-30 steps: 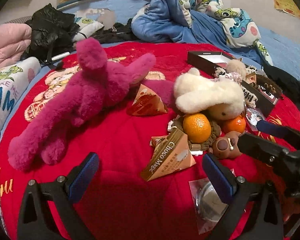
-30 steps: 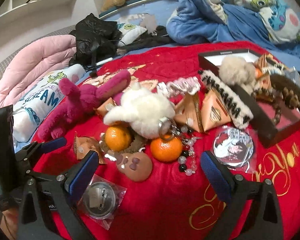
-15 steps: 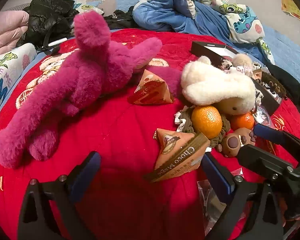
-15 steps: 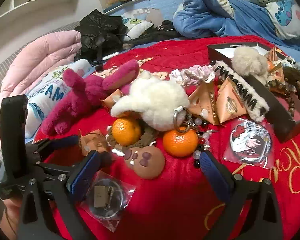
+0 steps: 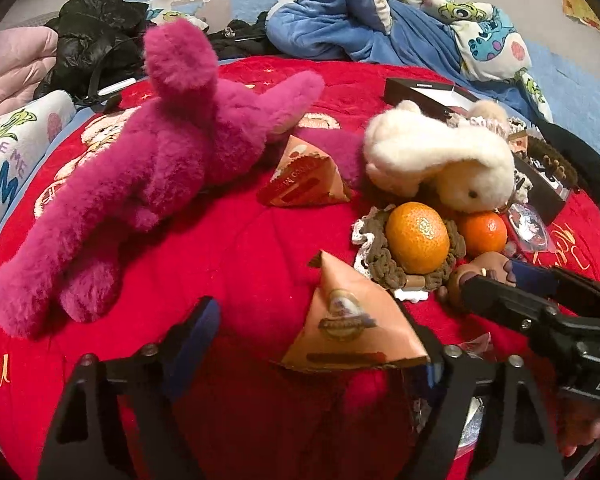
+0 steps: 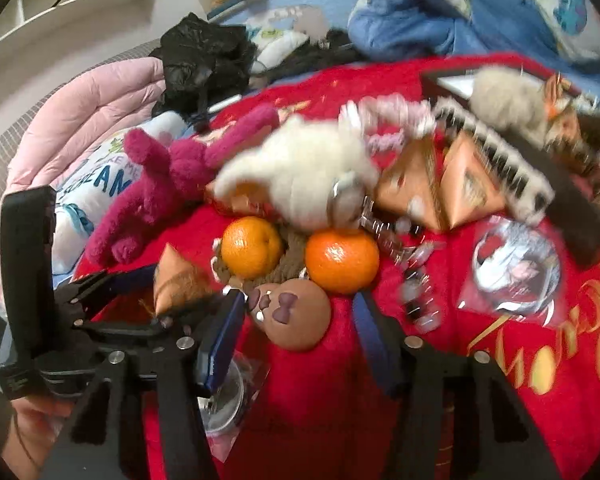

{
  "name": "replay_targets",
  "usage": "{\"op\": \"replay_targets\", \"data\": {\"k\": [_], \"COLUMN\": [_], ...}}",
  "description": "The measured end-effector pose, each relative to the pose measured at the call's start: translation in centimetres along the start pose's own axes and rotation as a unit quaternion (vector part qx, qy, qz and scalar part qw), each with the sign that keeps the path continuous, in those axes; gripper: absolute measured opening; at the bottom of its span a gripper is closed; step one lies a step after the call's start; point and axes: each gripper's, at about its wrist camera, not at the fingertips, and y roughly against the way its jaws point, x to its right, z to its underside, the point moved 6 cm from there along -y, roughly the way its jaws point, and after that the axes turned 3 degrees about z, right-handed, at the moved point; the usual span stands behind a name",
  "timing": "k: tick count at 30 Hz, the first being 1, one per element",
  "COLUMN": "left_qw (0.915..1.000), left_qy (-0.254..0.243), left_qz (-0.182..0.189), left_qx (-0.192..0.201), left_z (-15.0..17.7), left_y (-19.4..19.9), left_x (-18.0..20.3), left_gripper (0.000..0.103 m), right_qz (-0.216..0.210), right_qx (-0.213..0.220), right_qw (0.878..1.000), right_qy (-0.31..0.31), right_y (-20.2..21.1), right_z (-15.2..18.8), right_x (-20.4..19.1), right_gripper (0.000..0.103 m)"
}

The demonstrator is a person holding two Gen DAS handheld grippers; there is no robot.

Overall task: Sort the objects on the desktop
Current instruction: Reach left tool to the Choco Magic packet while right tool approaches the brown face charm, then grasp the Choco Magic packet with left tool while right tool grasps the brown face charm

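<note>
Both grippers point forward and downward, side by side and close together.

The left gripper (image 5: 320,356) has its jaws closing. Its left blue pad stands free, well out to the side; its right pad is largely hidden low at the right, so contact cannot be told. In the right wrist view the same gripper (image 6: 148,300) reaches in from the left — a hand (image 6: 24,436) grasps its black handle at the lower left edge.

The right gripper (image 6: 300,344) has its jaws closing too, the blue pads drawn well in and slanting toward each other. Seen from the left wrist, the right gripper (image 5: 496,280) enters from the right, with fingertips (image 5: 580,436) of the holding hand showing beneath its body.
</note>
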Motion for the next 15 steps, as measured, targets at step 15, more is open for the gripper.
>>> {"op": "replay_targets", "data": {"k": [15], "left_qw": [0.9996], "left_qy": [0.008], "left_qz": [0.003], "left_qx": [0.029], "left_z": [0.3], "left_y": [1.3], "left_x": [-0.8], "left_gripper": [0.051], "right_qz": [0.002], "right_qx": [-0.005], "right_qw": [1.000], "right_qy": [0.011], "right_y": [0.1], "right_z": [0.3], "right_x": [-0.3], "right_gripper": [0.048]}}
